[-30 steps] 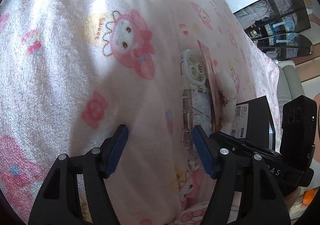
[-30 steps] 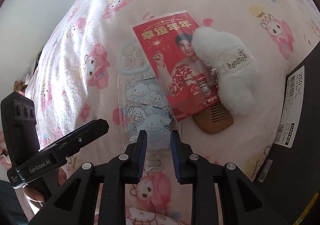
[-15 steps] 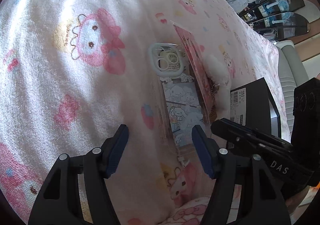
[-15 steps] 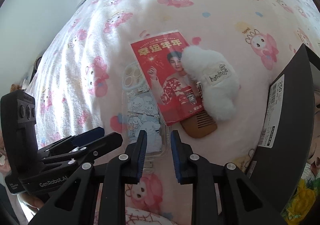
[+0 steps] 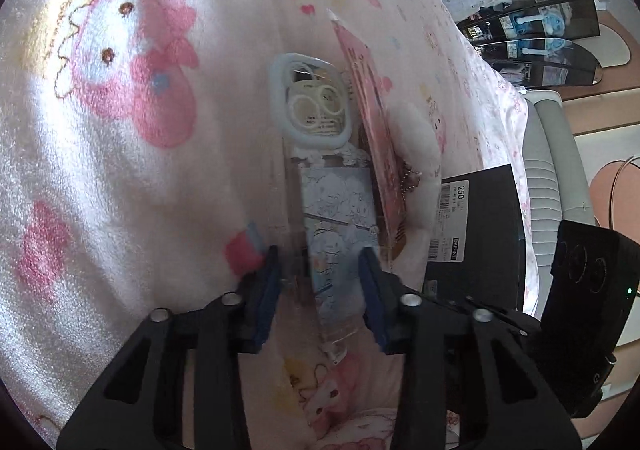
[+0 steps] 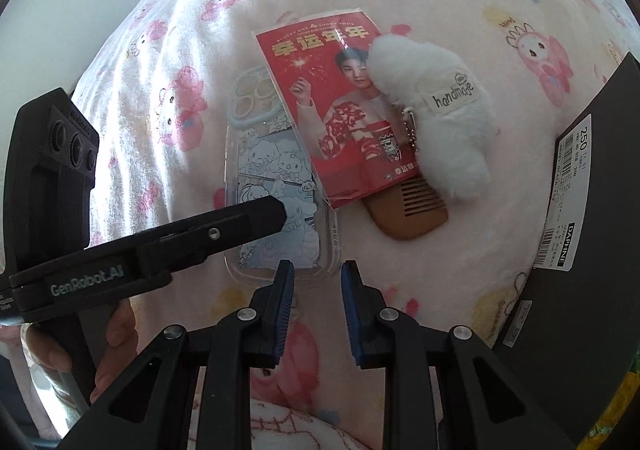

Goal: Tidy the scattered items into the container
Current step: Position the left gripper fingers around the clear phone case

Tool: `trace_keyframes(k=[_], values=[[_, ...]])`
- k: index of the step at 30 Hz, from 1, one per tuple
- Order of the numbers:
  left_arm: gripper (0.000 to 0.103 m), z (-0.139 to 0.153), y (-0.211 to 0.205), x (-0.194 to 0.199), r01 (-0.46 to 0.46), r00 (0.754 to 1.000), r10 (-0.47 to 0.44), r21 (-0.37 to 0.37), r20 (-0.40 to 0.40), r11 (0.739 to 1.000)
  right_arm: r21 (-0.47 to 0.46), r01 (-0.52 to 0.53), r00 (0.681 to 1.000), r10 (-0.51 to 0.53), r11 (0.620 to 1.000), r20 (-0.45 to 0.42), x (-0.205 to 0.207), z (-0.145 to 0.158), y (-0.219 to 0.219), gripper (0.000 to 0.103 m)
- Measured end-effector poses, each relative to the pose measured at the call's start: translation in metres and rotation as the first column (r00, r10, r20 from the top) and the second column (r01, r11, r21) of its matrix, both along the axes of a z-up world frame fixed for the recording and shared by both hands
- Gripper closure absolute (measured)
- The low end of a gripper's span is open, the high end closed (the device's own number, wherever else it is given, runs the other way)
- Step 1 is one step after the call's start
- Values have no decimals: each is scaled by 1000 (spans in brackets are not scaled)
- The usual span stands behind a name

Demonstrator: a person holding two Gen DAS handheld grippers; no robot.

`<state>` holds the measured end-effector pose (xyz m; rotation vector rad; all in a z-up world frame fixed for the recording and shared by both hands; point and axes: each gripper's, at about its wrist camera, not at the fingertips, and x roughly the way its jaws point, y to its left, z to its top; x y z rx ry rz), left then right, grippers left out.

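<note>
Phone case [image 5: 340,217] flat on the blanket [image 5: 120,169], its near end between the closing left gripper [image 5: 320,282] jaws, right gripper [image 6: 316,290] just short of it – narrow, empty – box [image 6: 592,230] right.

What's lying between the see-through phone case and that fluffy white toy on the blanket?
The red photo card lies between them, overlapping the phone case and tucked under the white plush charm. The right wrist view shows it best.

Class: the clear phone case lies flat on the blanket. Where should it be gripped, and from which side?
Grip the phone case across its narrow width at the free bottom end, coming from that end. The red card overlaps its far long edge, and the left gripper, jaws closing, already straddles it.
</note>
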<state>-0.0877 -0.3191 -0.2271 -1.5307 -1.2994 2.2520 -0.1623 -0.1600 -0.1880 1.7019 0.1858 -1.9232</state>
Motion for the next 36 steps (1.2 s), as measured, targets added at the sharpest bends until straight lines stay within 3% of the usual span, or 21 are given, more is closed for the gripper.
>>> trace_keyframes(k=[3,11,16,19,22,24,28,29,31,36], values=[[86,6,-3,11,-24,999,24,18,-38,1000,-12,4,1000,-4,1000,-2,7,4,5,78],[86,25,8,50,-10,1000,9,-41,-25,999,-71,28,1000,-28,997,13,14,13,15,78],[86,22,-16,72,-102,995,102,-56,1,993,22,-45,998,46,999,-45,27,15,12,77],[80,14,-30,67,-142,989,145,-66,33,988,10,-61,998,61,998,-1,30,9,17,77],[71,11,-30,60,-138,990,139,-56,23,989,60,-74,996,76,995,-35,39,8,18,77],[59,9,-23,54,-115,993,116,-48,15,992,64,-79,996,82,995,-40,40,8,16,77],[57,0,-18,42,-84,996,85,-49,27,995,52,-91,995,93,994,-42,40,7,12,77],[59,0,-18,39,-77,997,79,-50,21,996,41,-93,995,94,995,-35,40,6,12,77],[75,-2,-17,35,-72,997,73,-44,11,996,14,-96,995,96,995,-6,39,4,12,77],[81,7,-8,34,-44,999,47,-112,22,993,-7,-80,997,80,997,18,36,5,14,77]])
